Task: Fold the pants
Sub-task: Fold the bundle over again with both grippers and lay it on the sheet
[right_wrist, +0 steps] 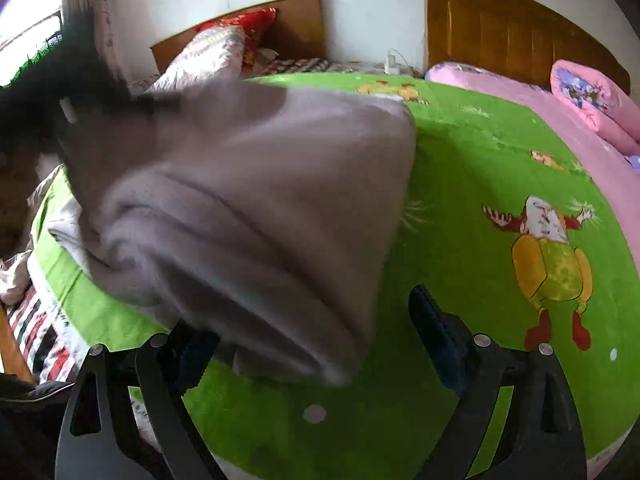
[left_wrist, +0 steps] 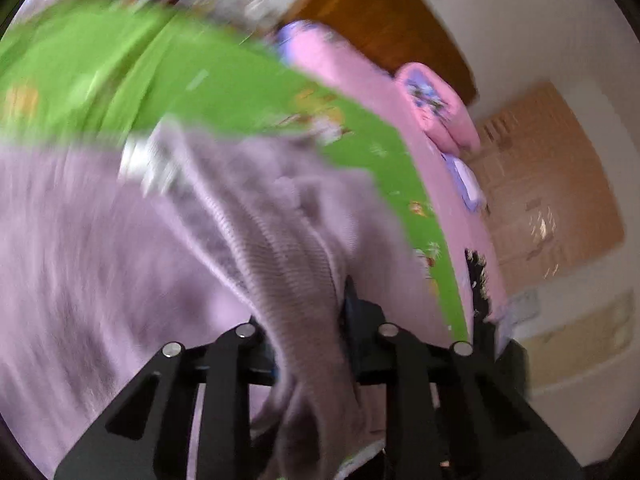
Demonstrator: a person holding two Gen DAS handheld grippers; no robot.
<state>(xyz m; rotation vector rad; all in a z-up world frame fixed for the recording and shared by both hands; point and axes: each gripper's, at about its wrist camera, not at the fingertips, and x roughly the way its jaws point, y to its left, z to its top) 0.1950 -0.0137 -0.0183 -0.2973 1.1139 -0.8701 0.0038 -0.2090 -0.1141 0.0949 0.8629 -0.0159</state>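
Bedroom, bed under green cartoon-print fleece blanket. Left wrist view: left gripper pinched on ribbed edge of pale lilac knit pants, lifted, blurred. Right wrist view: right gripper spread wide, empty; pants bunched toward blanket's left edge. Risk: one-sided hold, fold skews. No readable writing.

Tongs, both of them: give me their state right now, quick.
Left tongs: shut on the lilac pants, ribbed cloth pinched between the fingers.
Right tongs: open, holding nothing; the pants hang just in front of the gap.
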